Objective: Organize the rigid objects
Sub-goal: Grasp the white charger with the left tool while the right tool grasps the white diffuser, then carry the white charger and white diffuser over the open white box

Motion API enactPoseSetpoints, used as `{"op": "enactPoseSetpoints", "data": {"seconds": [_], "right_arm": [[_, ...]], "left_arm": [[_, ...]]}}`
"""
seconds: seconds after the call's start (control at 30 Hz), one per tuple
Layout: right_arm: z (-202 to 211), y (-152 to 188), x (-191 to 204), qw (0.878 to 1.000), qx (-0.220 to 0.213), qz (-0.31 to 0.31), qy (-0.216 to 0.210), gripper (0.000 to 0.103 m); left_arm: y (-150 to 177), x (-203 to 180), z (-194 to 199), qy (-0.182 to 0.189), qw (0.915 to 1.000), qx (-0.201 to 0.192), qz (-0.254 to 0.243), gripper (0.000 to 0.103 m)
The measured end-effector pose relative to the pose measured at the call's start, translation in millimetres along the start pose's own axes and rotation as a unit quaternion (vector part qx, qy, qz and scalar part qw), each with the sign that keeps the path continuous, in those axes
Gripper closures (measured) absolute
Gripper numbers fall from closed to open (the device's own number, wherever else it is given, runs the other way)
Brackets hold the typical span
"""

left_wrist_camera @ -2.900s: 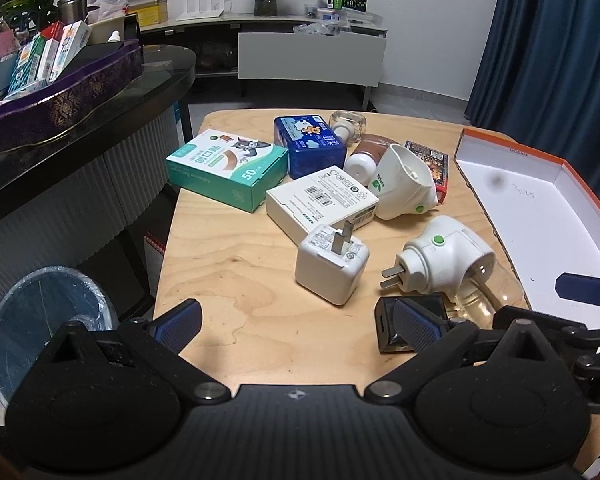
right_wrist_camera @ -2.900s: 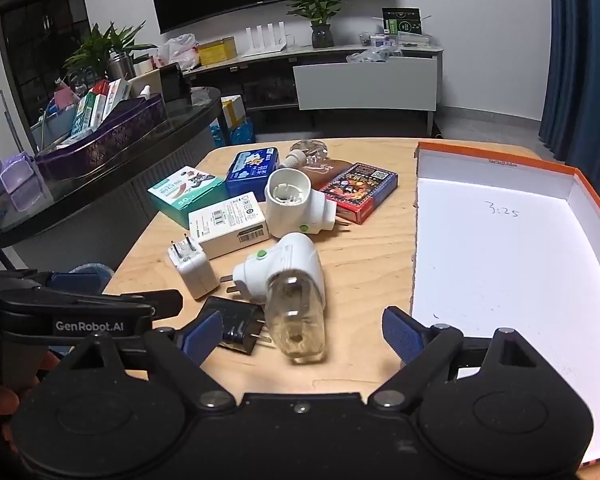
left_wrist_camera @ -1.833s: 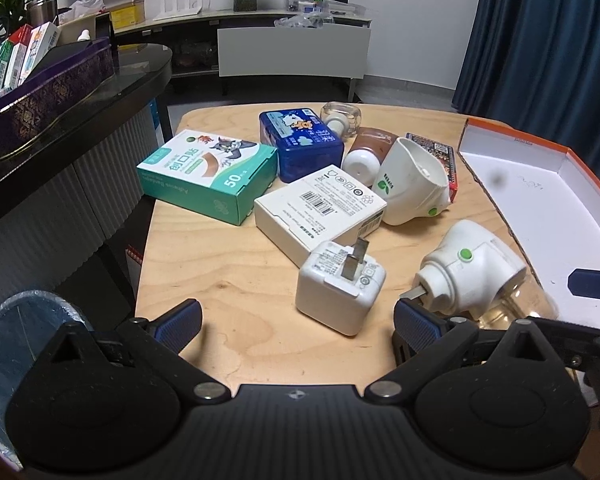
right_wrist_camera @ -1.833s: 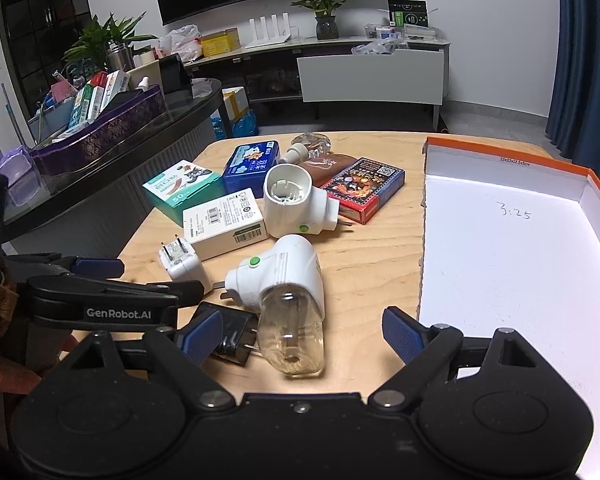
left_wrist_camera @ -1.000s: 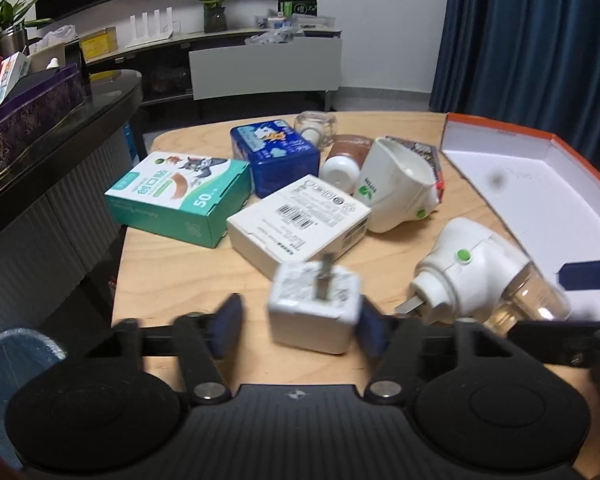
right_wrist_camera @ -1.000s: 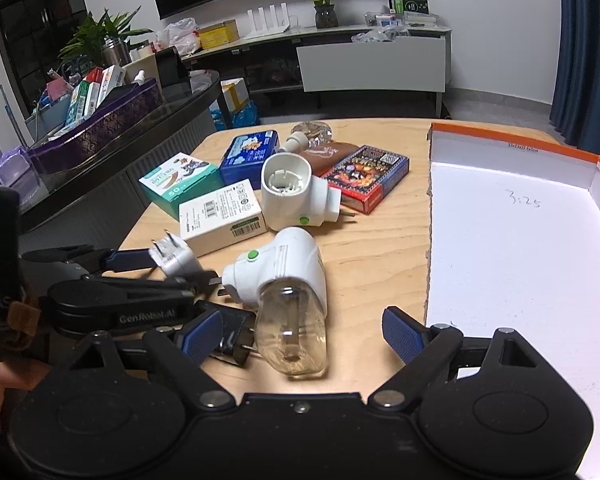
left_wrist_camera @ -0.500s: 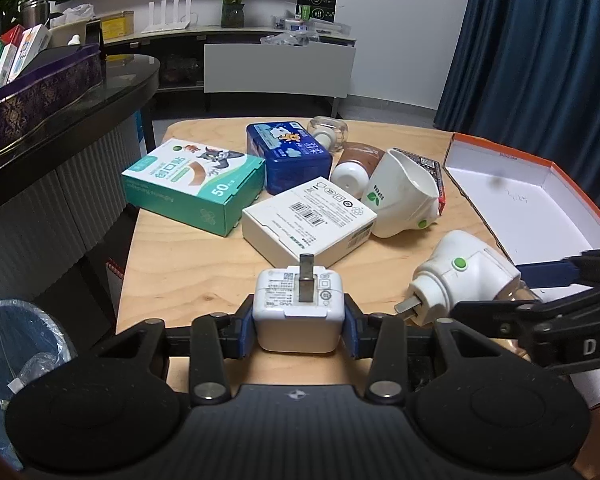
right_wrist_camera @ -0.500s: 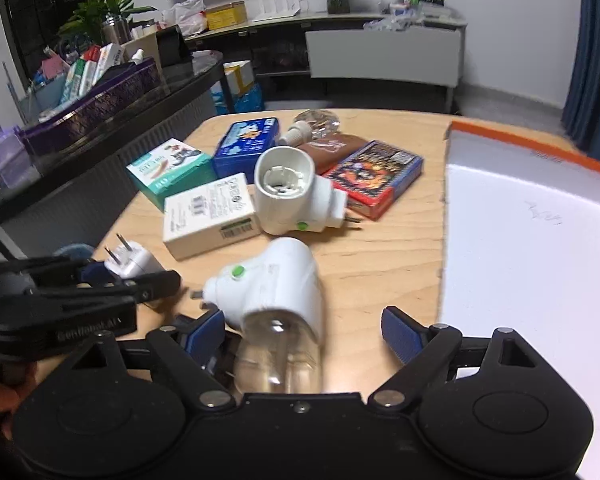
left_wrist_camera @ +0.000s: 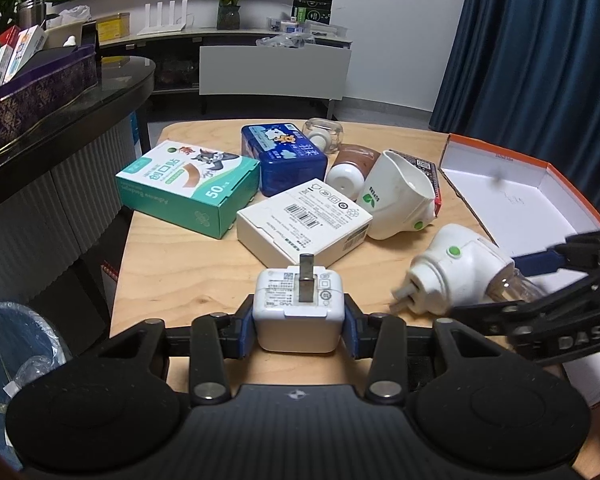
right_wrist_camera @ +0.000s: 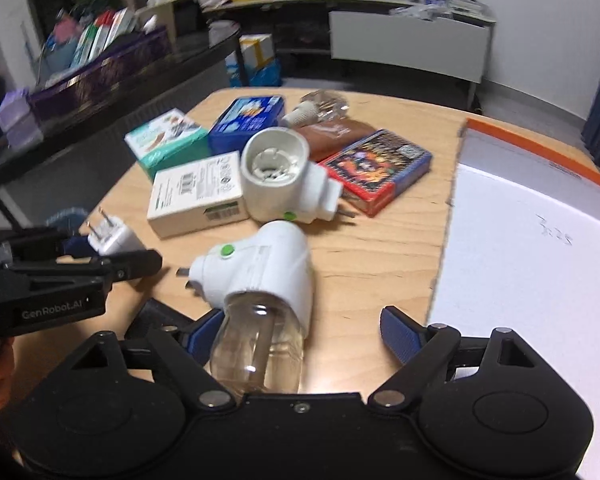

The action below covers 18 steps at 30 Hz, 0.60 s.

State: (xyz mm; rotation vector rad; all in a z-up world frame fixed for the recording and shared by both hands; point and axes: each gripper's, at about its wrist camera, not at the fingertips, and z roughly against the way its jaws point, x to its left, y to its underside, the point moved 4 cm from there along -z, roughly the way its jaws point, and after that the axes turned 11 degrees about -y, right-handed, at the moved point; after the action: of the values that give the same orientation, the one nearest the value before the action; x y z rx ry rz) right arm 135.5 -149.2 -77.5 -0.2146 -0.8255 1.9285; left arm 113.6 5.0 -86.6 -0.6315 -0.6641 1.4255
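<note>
Two grippers, two different states: your left gripper (left_wrist_camera: pixel 299 332) has its pads clamped on the sides of the white charger (left_wrist_camera: pixel 299 312), prongs up, at the near edge of the wooden table (left_wrist_camera: pixel 172 272), so that one is secured. Moving right, the plug-in vaporizer (right_wrist_camera: pixel 256 280) lies on its side with its clear bottle between the wide-spread fingers of your right gripper (right_wrist_camera: pixel 300 338) (pads not pressing it yet). Risk here: closing on the round, slick bottle could squirt it sideways or roll it, and the black adapter (right_wrist_camera: pixel 156 320) just beside the left pad could get snagged. Farthest right, the orange-rimmed box (right_wrist_camera: pixel 540 152) sits empty, likely the drop spot; watch the charger prongs don't clip its wall.
</note>
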Motion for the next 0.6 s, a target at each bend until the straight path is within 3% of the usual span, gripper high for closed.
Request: {"op": "enactPoseSetpoints", "data": {"seconds": [0.17, 0.27, 0.3, 0.33, 0.6], "right_arm": [[-19, -13, 13, 0.998, 0.024, 0.049, 0.012, 0.003], [-23, -19, 10, 0.999, 0.026, 0.037, 0.002, 0.005], [-23, -19, 9, 0.999, 0.022, 0.023, -0.01, 0.02], [-19, -20, 9, 1.0, 0.01, 0.015, -0.012, 0.027], [21, -16, -1, 0.999, -0.051, -0.017, 0.005, 0.028]], "left_arm": [[0, -1, 0, 0.0, 1.0, -0.001, -0.002, 0.06], [0, 0, 0, 0.001, 1.0, 0.0, 0.0, 0.06], [0, 0, 0, 0.0, 1.0, 0.0, 0.001, 0.06], [0, 0, 0, 0.001, 1.0, 0.0, 0.001, 0.06], [-3, -4, 9, 0.003, 1.0, -0.006, 0.001, 0.06]]}}
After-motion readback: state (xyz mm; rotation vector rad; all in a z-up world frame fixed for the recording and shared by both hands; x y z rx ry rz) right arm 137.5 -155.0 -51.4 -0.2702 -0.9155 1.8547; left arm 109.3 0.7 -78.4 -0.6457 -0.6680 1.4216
